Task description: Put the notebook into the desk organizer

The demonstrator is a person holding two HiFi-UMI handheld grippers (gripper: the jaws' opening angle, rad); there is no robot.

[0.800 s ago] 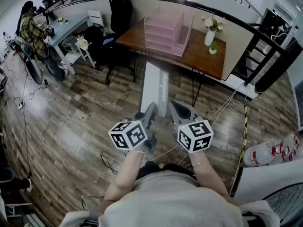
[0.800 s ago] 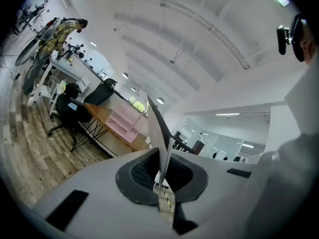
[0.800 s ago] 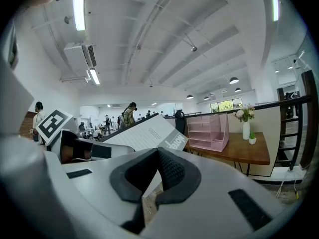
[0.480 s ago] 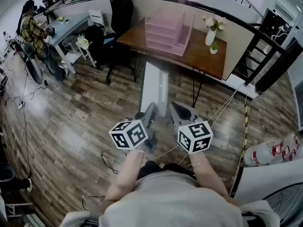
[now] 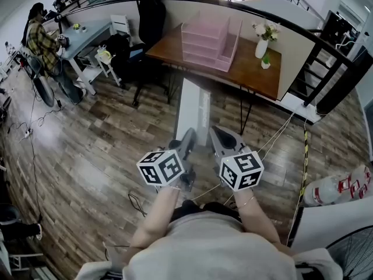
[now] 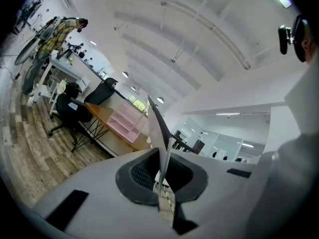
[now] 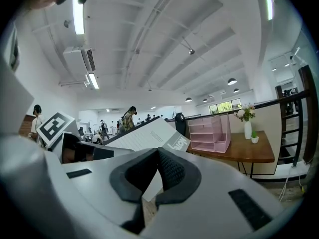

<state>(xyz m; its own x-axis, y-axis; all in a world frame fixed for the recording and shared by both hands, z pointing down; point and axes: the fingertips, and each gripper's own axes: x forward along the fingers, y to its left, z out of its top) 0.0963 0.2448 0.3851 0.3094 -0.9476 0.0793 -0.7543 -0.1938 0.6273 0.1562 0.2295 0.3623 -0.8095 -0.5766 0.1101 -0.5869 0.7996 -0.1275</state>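
A grey-white notebook [image 5: 193, 107] is held out in the air above the wooden floor, pointing toward the desk. My left gripper [image 5: 187, 142] is shut on its near left edge. In the left gripper view the notebook [image 6: 158, 133] runs edge-on between the pads of my left gripper [image 6: 160, 154]. My right gripper [image 5: 217, 137] is shut on the near right corner; in its own view the notebook [image 7: 149, 136] slants across the pads of my right gripper [image 7: 157, 157]. The pink desk organizer [image 5: 210, 38] stands on the brown desk [image 5: 239, 69] ahead, also visible as the organizer [image 7: 213, 131].
A white vase with flowers [image 5: 261, 42] and a small potted plant [image 5: 266, 60] stand right of the organizer. A black office chair [image 5: 150, 15] is left of the desk. A person [image 5: 42, 42] stands at the far left by another desk. Cables [image 5: 274, 133] lie on the floor.
The desk and organizer have drifted slightly nearer and to the right in the head view. Both grippers keep their hold on the notebook.
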